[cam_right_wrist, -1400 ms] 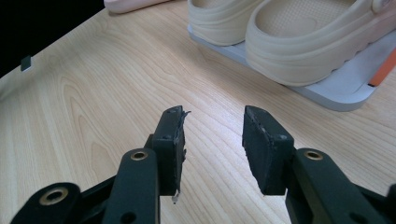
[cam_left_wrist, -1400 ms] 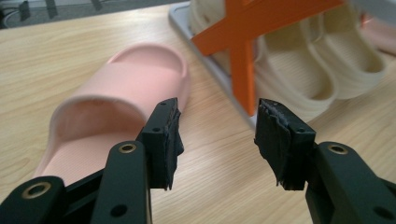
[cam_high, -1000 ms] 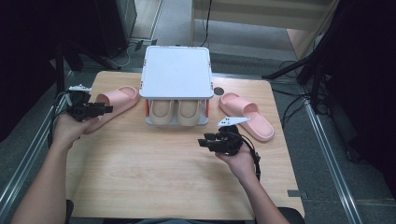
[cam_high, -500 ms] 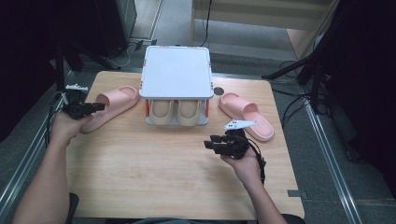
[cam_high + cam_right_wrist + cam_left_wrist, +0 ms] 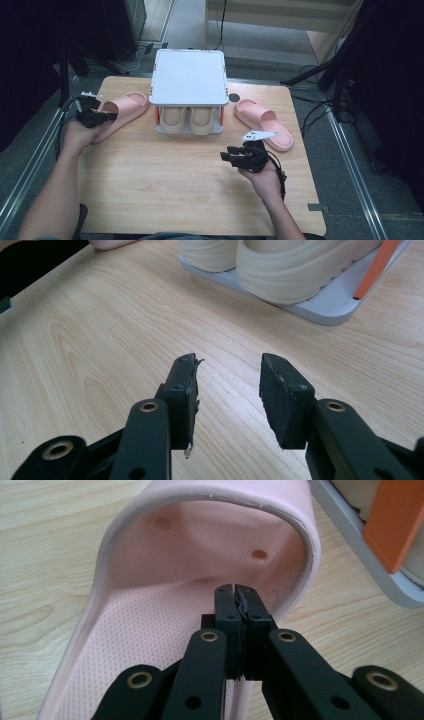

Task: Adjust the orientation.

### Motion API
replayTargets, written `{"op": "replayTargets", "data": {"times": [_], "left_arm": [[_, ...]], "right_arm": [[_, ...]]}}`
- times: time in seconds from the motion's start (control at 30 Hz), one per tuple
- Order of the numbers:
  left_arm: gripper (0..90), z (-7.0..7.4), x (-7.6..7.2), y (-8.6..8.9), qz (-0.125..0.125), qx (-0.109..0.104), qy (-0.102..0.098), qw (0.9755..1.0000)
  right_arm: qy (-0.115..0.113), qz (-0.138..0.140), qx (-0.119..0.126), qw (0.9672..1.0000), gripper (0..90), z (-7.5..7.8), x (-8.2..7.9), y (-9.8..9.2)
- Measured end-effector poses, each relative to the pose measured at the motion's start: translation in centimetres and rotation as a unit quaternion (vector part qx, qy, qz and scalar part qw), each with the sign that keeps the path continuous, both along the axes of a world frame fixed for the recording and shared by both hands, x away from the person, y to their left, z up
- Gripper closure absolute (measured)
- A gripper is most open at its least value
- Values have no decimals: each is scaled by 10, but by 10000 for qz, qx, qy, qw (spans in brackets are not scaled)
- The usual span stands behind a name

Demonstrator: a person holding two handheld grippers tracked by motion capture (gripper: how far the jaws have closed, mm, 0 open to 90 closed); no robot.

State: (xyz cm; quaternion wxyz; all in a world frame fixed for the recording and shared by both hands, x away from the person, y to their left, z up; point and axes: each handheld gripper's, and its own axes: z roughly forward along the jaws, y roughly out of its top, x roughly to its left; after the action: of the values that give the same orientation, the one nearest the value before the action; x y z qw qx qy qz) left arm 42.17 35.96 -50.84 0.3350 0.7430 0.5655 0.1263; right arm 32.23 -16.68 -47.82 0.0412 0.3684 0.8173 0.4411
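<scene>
Your left gripper (image 5: 235, 597) has just closed, jaws together over the left pink slipper (image 5: 120, 114) on the table (image 5: 165, 190), apparently gripping nothing; right gripper (image 5: 227, 371) hangs apart and empty, so both pink slippers remain unracked.

pink slipper (image 5: 120, 111) — flat, table's left side

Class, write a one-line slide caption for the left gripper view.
Shut left gripper pinching the rim of a pink foam slipper on the wooden table.
</scene>
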Motion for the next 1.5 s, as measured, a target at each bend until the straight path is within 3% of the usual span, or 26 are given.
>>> {"op": "replayTargets", "data": {"times": [0.27, 0.4, 0.93, 1.17, 1.23, 1.43, 1.5], "left_arm": [[889, -1, 0, -13, -40, -113, 56, 9999], [879, -2, 1, -19, -53, -279, 82, 9996], [858, -1, 2, -42, -11, -344, 52, 9994], [815, 2, 2, -37, 75, -533, 27, 9985], [808, 9, -2, -34, 153, -405, -24, 9991], [738, 28, -20, -24, 142, -370, -287, 9988], [686, 32, -25, -20, 262, -302, -331, 9987]], "right_arm": [[1, 39, -17, 10000, 595, 0, 0, 2], [-14, 60, -21, 10000, 594, 0, 1, 3], [25, 164, -75, 9998, 591, -3, 5, 10], [37, 192, -84, 9998, 590, -3, 5, 12], [32, 198, -74, 9998, 590, -3, 6, 12], [48, 236, -30, 9997, 590, -2, 9, 14], [47, 278, -31, 9996, 589, -1, 11, 17]]}}
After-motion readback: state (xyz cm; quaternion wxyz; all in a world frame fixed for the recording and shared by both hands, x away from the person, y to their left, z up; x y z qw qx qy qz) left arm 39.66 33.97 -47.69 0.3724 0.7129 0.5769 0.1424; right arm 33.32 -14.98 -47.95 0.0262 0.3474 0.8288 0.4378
